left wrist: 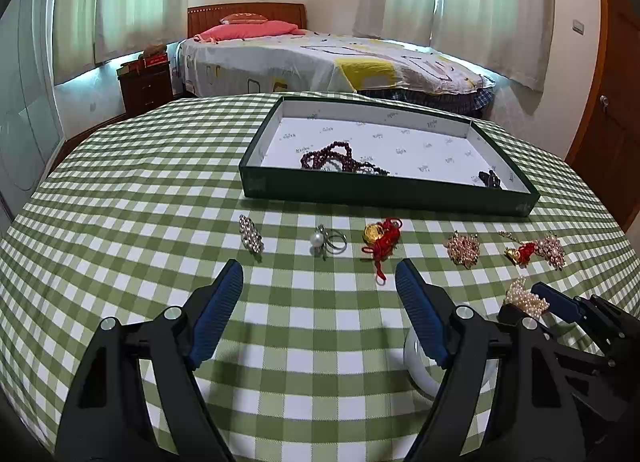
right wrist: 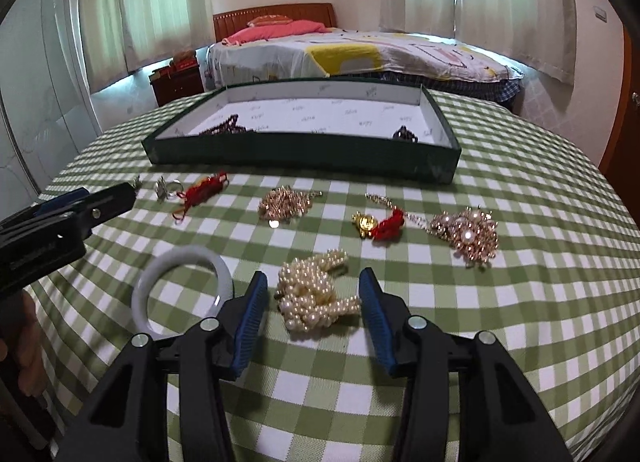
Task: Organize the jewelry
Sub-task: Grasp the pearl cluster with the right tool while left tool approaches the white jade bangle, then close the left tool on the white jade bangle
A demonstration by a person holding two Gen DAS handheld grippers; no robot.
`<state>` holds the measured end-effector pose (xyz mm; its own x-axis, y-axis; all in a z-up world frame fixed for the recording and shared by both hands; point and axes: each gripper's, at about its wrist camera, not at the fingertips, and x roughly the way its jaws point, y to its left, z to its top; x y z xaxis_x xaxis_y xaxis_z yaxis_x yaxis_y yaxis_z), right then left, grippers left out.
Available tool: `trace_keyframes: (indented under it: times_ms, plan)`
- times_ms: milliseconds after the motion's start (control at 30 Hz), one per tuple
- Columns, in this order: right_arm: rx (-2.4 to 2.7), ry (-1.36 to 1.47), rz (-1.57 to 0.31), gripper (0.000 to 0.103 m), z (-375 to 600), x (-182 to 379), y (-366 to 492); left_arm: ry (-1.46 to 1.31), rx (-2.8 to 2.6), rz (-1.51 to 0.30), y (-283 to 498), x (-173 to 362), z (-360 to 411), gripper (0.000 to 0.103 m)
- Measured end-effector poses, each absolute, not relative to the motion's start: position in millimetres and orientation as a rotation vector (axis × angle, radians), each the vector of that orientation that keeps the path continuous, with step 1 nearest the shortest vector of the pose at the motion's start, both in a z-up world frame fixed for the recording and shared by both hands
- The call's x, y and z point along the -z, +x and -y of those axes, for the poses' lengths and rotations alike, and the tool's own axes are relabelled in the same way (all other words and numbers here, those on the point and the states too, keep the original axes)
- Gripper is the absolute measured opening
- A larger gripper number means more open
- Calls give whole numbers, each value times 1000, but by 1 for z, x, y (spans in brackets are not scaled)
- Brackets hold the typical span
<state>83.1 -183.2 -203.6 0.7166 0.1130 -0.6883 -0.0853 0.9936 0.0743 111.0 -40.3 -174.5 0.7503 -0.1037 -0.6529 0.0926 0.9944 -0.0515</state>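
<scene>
A bunch of cream pearls (right wrist: 316,298) lies on the checked cloth between the blue pads of my right gripper (right wrist: 313,276). The jaws are open: the right pad looks to touch the pearls, the left pad stands a little off them. My left gripper (left wrist: 320,268) hovers open and empty just short of a pearl ring (left wrist: 326,242), with a crystal brooch (left wrist: 251,238) to its left and a red-cord gold charm (left wrist: 380,240) to its right. The green tray (left wrist: 384,193) behind them holds dark red beads (left wrist: 336,157) and a small dark piece (left wrist: 490,179).
A white bangle (right wrist: 182,290) lies left of the right gripper, close to its left finger. A rose-gold cluster (right wrist: 284,203), a gold charm with red tassel (right wrist: 378,223) and a pearl flower piece (right wrist: 468,236) lie in a row before the tray. A bed stands beyond the table.
</scene>
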Motion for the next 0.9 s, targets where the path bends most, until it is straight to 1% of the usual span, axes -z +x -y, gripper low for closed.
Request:
trace_keyframes:
  times_ms: [100, 133, 233, 500, 600, 700, 900]
  plan:
    - [-106, 34, -763, 40, 183, 204, 82, -27, 105, -718, 108, 176, 41, 78]
    - [-103, 30, -761, 35, 183, 205, 81, -30, 105, -720, 108, 177, 42, 78]
    - [-110, 25, -759, 29, 183, 205, 79, -36, 110, -729, 105, 179, 45, 78]
    - [-98, 51, -742, 27, 194, 198, 69, -13, 141, -710, 91, 177, 63, 79]
    - [-81, 68, -731, 27, 203, 195, 65, -21, 160, -689, 84, 176, 72, 84]
    - [-59, 79, -716, 27, 214, 192, 59, -17, 176, -675, 78, 178, 83, 85]
    - [-36, 123, -706, 27, 231, 192, 53, 73, 194, -673, 71, 190, 112, 86]
